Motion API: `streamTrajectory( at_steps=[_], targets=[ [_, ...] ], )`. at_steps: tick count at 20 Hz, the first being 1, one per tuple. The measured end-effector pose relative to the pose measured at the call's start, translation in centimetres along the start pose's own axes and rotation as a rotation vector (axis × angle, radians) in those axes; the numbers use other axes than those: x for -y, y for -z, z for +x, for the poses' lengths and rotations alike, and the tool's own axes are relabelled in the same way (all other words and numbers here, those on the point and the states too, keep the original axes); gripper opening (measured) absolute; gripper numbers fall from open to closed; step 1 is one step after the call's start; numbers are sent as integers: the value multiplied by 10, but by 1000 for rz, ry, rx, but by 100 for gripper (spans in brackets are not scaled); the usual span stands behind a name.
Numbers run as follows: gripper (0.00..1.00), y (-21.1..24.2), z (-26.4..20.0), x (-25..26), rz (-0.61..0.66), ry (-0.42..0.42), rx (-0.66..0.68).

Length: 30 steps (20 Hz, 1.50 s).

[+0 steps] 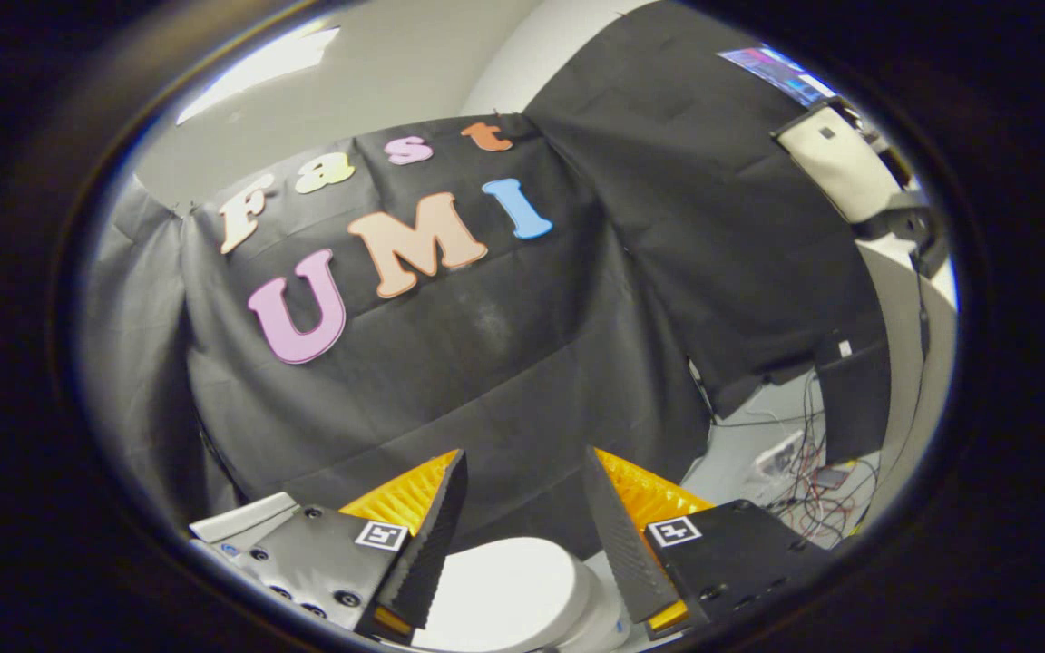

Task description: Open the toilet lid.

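A white toilet lid (504,594) lies low between and just below my fingers, seen from above; it looks closed and flat. The white tank or bowl edge (609,621) peeks out at its right side. My gripper (522,458) hangs above the lid, open, with a wide gap between the two fingers (432,535) and nothing held. The fingertips point toward the black cloth wall beyond, well above the lid's surface.
The black cloth wall (504,363) stands close behind the toilet. A white object (241,519) sits left of the left finger. To the right, tangled cables and small devices (808,481) lie on a pale floor, with a dark panel (854,394) beside them.
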<state>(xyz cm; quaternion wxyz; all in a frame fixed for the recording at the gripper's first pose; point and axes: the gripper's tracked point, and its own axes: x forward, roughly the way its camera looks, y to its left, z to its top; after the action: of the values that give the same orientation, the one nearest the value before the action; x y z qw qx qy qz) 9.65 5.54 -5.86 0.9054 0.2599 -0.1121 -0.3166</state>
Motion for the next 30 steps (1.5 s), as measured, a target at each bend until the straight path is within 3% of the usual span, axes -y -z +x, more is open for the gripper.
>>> streamTrajectory(
  at_steps=[8, 12, 15, 19, 24, 30],
  targets=[
    [81, 85, -24, -5, 235, 0, -68],
    [81, 129, -38, 18, 333, 100, -96],
    [81, 160, -56, 46, 389, 239, -130],
    [81, 188, -73, 60, 522, 323, -154],
    [81, 233, -90, 73, 674, 379, -200],
    [81, 265, -93, 62, 788, 383, -242]
  ],
)
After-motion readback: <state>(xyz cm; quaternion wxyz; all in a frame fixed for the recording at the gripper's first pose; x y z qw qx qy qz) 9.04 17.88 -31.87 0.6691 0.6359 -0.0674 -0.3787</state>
